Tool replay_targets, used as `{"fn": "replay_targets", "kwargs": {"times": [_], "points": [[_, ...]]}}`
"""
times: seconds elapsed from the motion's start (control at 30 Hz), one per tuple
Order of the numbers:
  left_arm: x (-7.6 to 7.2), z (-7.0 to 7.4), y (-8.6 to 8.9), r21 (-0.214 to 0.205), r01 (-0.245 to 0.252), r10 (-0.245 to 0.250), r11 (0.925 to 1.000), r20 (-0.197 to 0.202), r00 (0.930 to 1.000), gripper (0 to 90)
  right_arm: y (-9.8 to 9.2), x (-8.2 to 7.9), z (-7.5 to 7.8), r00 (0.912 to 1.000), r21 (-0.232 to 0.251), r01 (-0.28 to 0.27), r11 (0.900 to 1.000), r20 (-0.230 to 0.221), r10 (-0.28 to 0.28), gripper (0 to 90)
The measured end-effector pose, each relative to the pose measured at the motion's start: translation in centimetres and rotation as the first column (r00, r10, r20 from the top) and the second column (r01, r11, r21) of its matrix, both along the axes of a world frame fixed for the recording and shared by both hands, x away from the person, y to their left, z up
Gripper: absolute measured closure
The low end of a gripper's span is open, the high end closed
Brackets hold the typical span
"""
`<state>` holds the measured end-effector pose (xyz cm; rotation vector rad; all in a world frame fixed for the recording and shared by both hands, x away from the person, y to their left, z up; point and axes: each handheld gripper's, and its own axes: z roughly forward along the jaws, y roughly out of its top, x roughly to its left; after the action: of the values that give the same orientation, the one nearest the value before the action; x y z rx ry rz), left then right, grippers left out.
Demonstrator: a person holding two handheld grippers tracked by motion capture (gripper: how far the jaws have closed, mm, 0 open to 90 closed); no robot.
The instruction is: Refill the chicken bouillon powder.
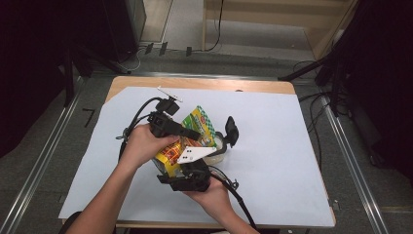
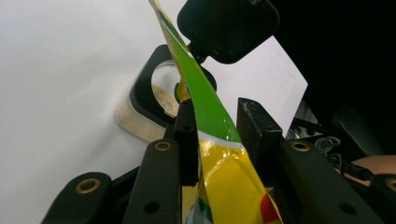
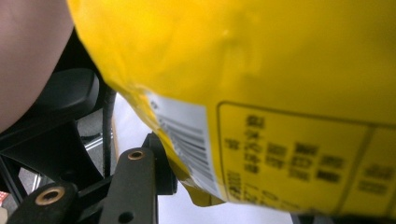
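A wooden surface [image 1: 272, 87] covered by a large white sheet of paper [image 1: 272, 146] sits in front of me, with dark stands and grey floor around it. Both my forearms come in from the bottom of the high view and meet near the middle of the sheet.

My left hand [image 1: 142, 143] wraps the left gripper [image 1: 187, 132] from the left, pointing it across toward the right. In the left gripper view the yellow and green glossy plastic snack packet [image 1: 195, 134] runs edge-on between its two black jaws; one jaw lies against the film and the other stands just off it, so I read this gripper as apart, with the packet between but not pinched.

My right hand [image 1: 210, 192] is palm-up beneath the right gripper [image 1: 187, 170], which points away from me and up into the packet's lower end. In the right gripper view the packet's yellow back with its barcode lies over the jaws; I cannot tell whether they are clamped on it.

The packet is held tilted above a round clear plastic container with a black rim [image 1: 216, 151], whose black lid [image 1: 232, 130] stands up at its right side.
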<state>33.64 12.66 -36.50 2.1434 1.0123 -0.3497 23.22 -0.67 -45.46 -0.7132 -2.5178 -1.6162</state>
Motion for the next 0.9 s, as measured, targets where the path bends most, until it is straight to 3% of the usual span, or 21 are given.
{"fn": "replay_targets", "kwargs": {"times": [0.17, 0.3, 0.57, 0.73, 0.9], "points": [[0.05, 0.15, -0.21, 0.022, 0.004, -0.004, 0.9997, 0.015, 0.9999, 73.8, 0.04, -0.05, -0.09, 0.9997, 0.000, 0.000, 1.0000, 0.025, 0.000, 55.6], [-0.09, 0.33, -0.39, 0.026, -0.001, 0.001, 0.9997, 0.028, 0.9996, 73.3, -0.14, 0.08, -0.05, 0.9997, 0.009, 0.001, 1.0000, 0.024, -0.002, 59.7], [0.09, 0.53, -0.29, -0.016, -0.016, 0.016, 0.9997, 0.005, 0.9999, 68.4, -0.18, 0.06, 0.41, 0.9998, 0.064, 0.014, 0.9979, -0.018, -0.013, 60.3], [0.00, 0.57, -0.35, 0.007, -0.014, 0.014, 0.9999, 0.019, 0.9997, 71.8, -0.10, 0.03, 0.39, 0.9996, 0.049, 0.017, 0.9987, -0.024, -0.015, 59.8], [-0.16, 0.81, -0.30, 0.022, -0.012, 0.011, 0.9997, 0.048, 0.9988, 77.6, 0.12, -0.30, 0.56, 0.9995, 0.008, 0.020, 0.9998, 0.025, -0.020, 58.3]]}}
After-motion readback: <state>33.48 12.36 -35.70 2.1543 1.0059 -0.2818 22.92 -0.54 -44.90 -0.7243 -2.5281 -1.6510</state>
